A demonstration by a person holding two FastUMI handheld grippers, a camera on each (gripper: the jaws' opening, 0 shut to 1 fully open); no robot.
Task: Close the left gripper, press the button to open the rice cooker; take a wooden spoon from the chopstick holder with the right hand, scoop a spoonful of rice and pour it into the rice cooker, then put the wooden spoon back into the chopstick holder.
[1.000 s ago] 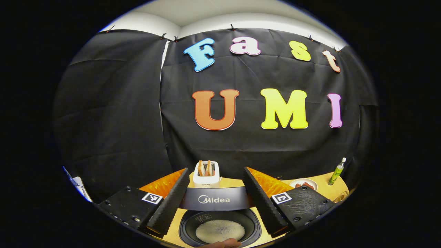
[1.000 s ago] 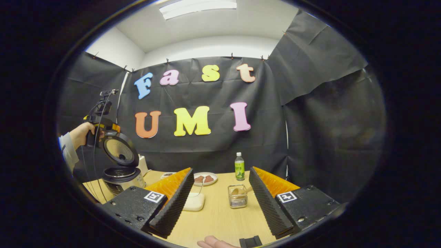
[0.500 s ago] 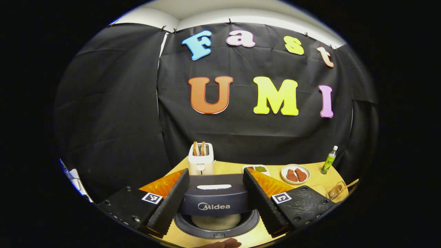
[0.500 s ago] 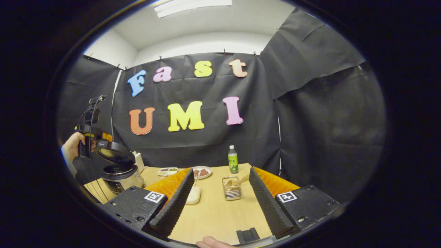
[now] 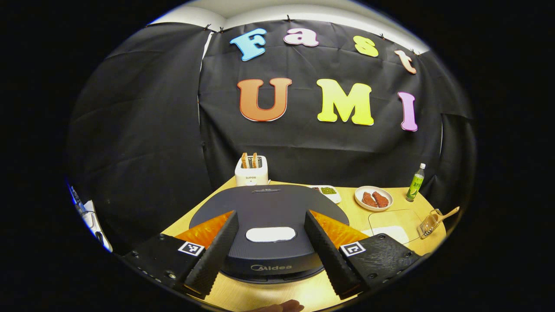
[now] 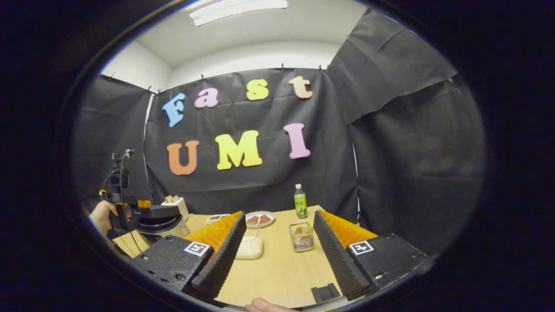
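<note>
The dark rice cooker (image 5: 269, 203) has its lid down flat, with a white oval patch (image 5: 270, 234) on top. My left gripper (image 5: 271, 214) is open, its fingers spread wide just over the lid. In the right gripper view that cooker (image 6: 158, 219) stands at the far left, with a hand (image 6: 102, 216) holding the left gripper against it. My right gripper (image 6: 279, 214) is open above the table and holds nothing. The chopstick holder (image 6: 301, 237) stands ahead of it with the wooden spoon (image 5: 446, 213) inside. A white rice container (image 6: 249, 248) lies to the holder's left.
Behind the cooker stands a white toaster (image 5: 251, 171) with bread in it. A small dish of greens (image 5: 326, 190), a plate of meat (image 5: 373, 198) and a green bottle (image 5: 417, 177) line the back of the wooden table (image 6: 277, 268).
The cooker's lid has swung down from upright to flat, hiding the rice inside. The left gripper came down with it. The right gripper has hardly moved.
</note>
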